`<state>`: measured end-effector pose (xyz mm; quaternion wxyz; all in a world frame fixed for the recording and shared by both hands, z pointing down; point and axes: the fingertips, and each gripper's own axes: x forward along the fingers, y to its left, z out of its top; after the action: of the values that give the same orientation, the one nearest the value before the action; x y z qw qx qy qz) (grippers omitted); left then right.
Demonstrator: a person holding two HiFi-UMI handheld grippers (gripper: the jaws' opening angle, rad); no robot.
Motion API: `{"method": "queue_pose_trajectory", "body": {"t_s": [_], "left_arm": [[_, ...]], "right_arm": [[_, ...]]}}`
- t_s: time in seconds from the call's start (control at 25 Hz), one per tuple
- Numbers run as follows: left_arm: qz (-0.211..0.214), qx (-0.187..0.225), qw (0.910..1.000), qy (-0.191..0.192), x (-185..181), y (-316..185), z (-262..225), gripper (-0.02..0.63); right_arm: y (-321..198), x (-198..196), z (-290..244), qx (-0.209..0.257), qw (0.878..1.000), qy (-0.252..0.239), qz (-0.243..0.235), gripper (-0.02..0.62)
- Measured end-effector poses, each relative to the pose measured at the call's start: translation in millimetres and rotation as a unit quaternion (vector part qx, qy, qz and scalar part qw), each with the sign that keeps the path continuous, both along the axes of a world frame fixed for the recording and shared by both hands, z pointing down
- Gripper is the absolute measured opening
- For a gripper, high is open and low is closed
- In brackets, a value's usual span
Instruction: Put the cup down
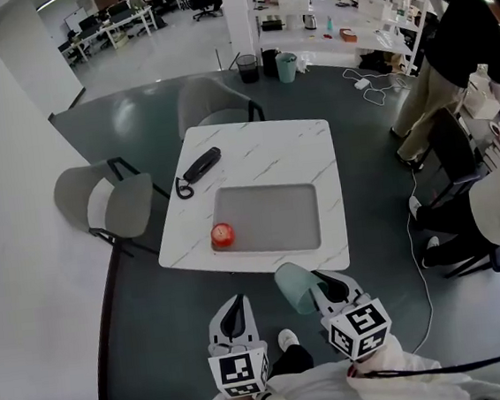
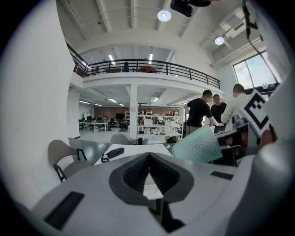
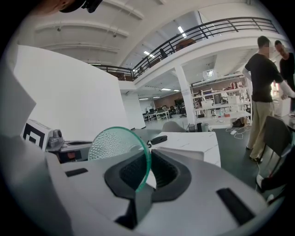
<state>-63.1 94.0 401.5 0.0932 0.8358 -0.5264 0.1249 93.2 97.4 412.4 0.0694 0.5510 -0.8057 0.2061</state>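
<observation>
Right gripper point(image 3: 145, 171) is pinching the wall at the rim of the translucent green dimpled cup point(image 3: 115, 144), holding it tilted off the white marble-look table's point(image 1: 258, 149) near edge. Left gripper point(image 2: 148, 169) jaws are pressing together, empty. Cup is looking light, stiff, slippery, possibly breakable, so gripping by the rim wall is making sense

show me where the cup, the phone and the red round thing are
cup point(image 1: 293, 286), head view, side wall
phone point(image 1: 203, 165), head view, handset middle
red round thing point(image 1: 223, 235), head view, its top
</observation>
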Motion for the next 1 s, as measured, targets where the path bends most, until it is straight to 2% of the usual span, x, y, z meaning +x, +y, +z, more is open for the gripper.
{"method": "queue_pose_trajectory", "body": {"t_s": [0.4,1.0], "left_arm": [[0.016,-0.001,0.9998,0.008,-13,-16,-1,0.009],[0.010,-0.007,0.9999,0.007,-11,-27,-4,0.009]], "right_arm": [[-16,-24,-7,0.002,1.000,0.011,-0.001,0.020],[-31,-24,-13,0.000,1.000,0.014,-0.010,0.020]]}}
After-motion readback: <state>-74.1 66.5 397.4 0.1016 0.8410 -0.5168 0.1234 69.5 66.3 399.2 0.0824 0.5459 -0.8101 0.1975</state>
